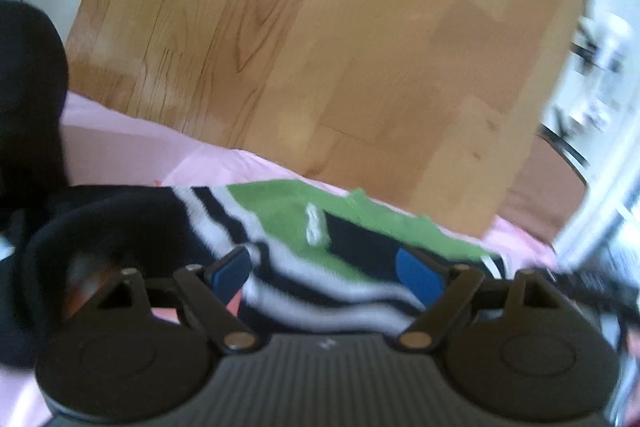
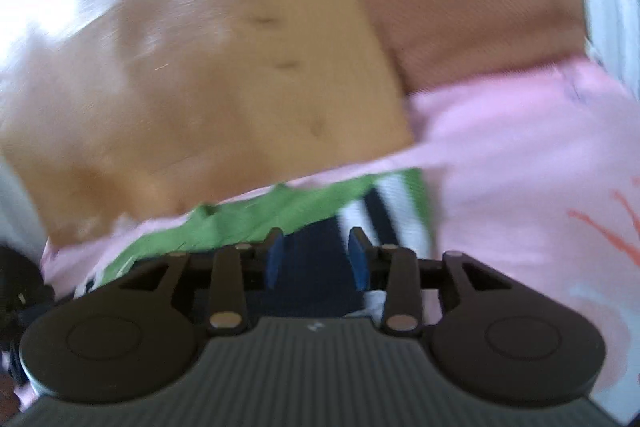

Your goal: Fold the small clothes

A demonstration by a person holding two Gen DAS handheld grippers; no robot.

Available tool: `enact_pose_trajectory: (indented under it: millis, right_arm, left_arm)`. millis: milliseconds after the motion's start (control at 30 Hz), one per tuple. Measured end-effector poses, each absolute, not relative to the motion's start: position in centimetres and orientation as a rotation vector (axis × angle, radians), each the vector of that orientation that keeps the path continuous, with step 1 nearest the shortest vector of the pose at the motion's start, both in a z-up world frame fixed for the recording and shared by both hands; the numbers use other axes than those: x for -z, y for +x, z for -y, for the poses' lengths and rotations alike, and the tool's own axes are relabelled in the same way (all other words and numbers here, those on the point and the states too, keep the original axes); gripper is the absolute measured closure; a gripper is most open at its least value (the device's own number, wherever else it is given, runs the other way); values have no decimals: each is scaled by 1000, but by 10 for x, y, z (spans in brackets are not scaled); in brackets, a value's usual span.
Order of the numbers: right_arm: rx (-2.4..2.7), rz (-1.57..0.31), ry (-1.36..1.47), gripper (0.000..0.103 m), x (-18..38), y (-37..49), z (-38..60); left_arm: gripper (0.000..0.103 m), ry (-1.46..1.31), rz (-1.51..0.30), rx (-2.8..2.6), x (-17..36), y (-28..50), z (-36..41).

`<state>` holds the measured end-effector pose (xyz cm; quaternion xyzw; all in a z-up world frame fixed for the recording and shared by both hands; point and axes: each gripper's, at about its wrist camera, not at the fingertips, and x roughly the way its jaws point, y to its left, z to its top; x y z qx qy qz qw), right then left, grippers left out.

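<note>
A small garment (image 1: pixel 320 251) with green, navy and white stripes lies on a pink cloth (image 1: pixel 132 143). It also shows in the right wrist view (image 2: pixel 248 223). My left gripper (image 1: pixel 324 273) is open, its blue pads (image 1: pixel 230 269) wide apart over the striped fabric, close above it. My right gripper (image 2: pixel 316 259) has its blue pads (image 2: pixel 275 259) partly apart with the garment's navy part between them; I cannot tell whether they pinch it. Both views are blurred by motion.
The pink cloth (image 2: pixel 520 155) covers the near surface, with a wooden floor (image 1: pixel 320 27) beyond. A black garment (image 1: pixel 28 99) lies at the left. A brown surface (image 2: pixel 472 11) is at the far right. Dark furniture legs (image 1: pixel 568 147) stand at the right.
</note>
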<state>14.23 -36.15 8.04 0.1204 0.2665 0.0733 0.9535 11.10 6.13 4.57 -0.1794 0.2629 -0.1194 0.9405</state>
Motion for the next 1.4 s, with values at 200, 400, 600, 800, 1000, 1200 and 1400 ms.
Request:
enact_pose_trajectory:
  millis: [200,400,600,800,1000,1200,1400]
  right_arm:
    - [-435,-581,81,63,-91,123,274]
    - [-745,-482,-364,53,-82,79,134]
    - [-972,-330,-823,52,-48,44,14]
    - [-1081,-453,-790,51,-36,53,-58]
    - [-971,-422,-642,92,-59,78,-64]
    - [-739,-313,-234,92,-173,149,27]
    - [-362,-331,175,91,-197,215,207]
  left_arm:
    - [20,-378,-476,183,-29,4,-113]
    - [20,-398,-416,8,-17,-70,-160]
    - [20,-429,-318,-63,-21,-99,-187]
    - [23,-497,-299,-97,-20,-113,-213]
    - [29,-485,-300,-89,-23,-114,-216]
    - [31,-446,-298,-19,-44,-74,-203]
    - [30,-389,-318,63,-66,-1,-169]
